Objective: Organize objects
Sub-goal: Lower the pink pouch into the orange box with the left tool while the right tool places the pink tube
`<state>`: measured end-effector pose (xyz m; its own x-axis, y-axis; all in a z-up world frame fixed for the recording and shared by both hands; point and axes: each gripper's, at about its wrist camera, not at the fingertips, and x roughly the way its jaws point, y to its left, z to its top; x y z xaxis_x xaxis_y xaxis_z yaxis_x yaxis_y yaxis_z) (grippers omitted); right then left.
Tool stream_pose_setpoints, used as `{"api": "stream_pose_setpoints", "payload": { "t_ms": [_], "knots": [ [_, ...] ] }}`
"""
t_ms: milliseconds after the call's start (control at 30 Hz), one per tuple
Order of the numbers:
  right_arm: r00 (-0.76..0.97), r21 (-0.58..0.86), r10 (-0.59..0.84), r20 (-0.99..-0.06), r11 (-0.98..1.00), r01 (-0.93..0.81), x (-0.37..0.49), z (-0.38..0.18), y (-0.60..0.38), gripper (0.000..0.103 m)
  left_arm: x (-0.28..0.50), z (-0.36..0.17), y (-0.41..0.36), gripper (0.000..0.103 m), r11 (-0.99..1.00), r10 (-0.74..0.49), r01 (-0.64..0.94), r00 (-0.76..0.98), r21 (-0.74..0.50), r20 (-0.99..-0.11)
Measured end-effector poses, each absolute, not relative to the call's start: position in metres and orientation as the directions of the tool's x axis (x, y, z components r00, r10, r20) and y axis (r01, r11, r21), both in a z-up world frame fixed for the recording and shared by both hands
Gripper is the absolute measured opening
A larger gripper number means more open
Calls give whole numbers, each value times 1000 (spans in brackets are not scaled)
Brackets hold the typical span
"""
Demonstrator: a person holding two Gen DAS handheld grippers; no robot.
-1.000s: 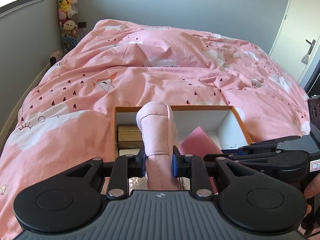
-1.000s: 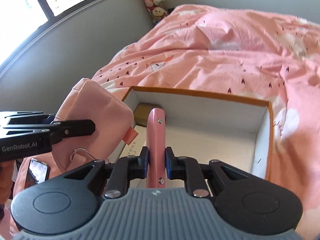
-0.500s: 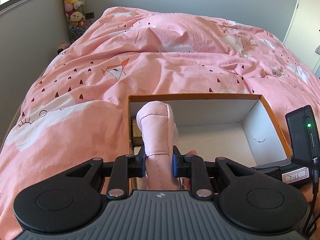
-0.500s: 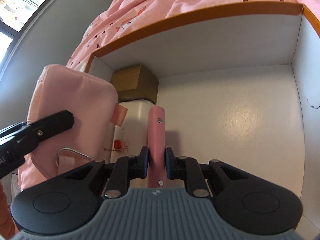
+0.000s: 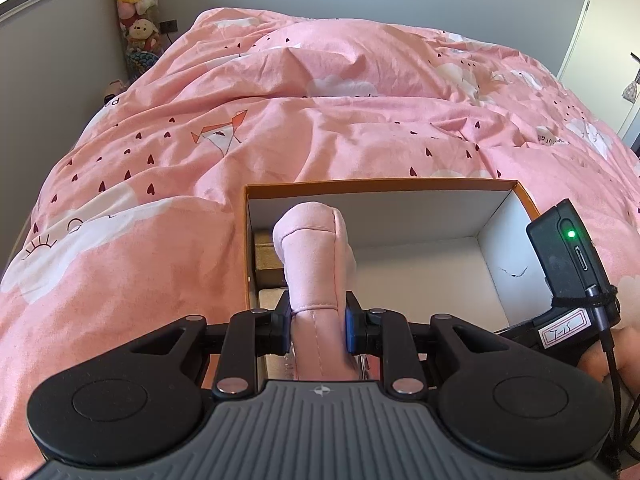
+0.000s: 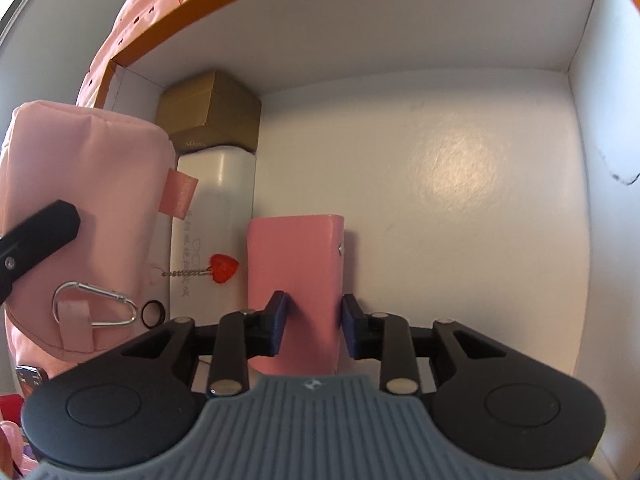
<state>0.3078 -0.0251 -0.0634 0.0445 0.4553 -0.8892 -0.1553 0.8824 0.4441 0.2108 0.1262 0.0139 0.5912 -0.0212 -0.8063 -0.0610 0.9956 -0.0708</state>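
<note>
R gripper (image 6: pixel 312 320) jaws opening, pink wallet (image 6: pixel 295 276) between pads, flat on box (image 6: pixel 460 184) floor. L gripper (image 5: pixel 316 326) pinches pink pouch (image 5: pixel 316 264) over box's left side.

From my left wrist view, the pink pouch (image 5: pixel 316 264) hides most of the brown carton (image 5: pixel 267 254) and the white item below it; I cannot read either. The pouch's lower end disappears behind the gripper body. The right gripper's housing (image 5: pixel 568 264) is cut by the frame edge, and only a sliver of a hand (image 5: pixel 600 356) shows behind its cable.

From my right wrist view, the pink case (image 6: pixel 295 280) runs under the gripper body, so its near end is unseen. Print on the white container (image 6: pixel 216 216) is too small to read. A watch (image 6: pixel 30 380) at the lower left is half hidden. The box (image 6: pixel 360 20) is cropped on the right.
</note>
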Motion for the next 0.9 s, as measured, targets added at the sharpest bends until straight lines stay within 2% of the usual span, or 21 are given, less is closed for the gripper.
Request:
{"api": "stream_pose_setpoints", "payload": {
  "t_ms": [300,433,533,633,700,900],
  "knots": [
    [-29,431,432,-902,893,-131,314,-75,-17,40,210,12,121,27,999,-22,-17,584,-39,-812],
    [7,388,395,-918,905,-175,313,-68,-20,42,210,13,114,27,1000,-23,27,578,-9,-816],
    [23,408,419,-908,893,-190,312,-59,-30,42,214,14,109,27,1000,2,24,560,19,-828],
    [48,406,424,-905,890,-208,310,-52,-40,38,219,9,101,28,999,23,28,519,44,-854],
    [67,400,421,-905,893,-208,310,-48,-47,29,221,3,93,28,997,47,30,500,72,-865],
    [66,421,440,-895,885,-198,312,-48,-56,25,222,-23,57,29,961,206,70,471,269,-858]
  ]
}}
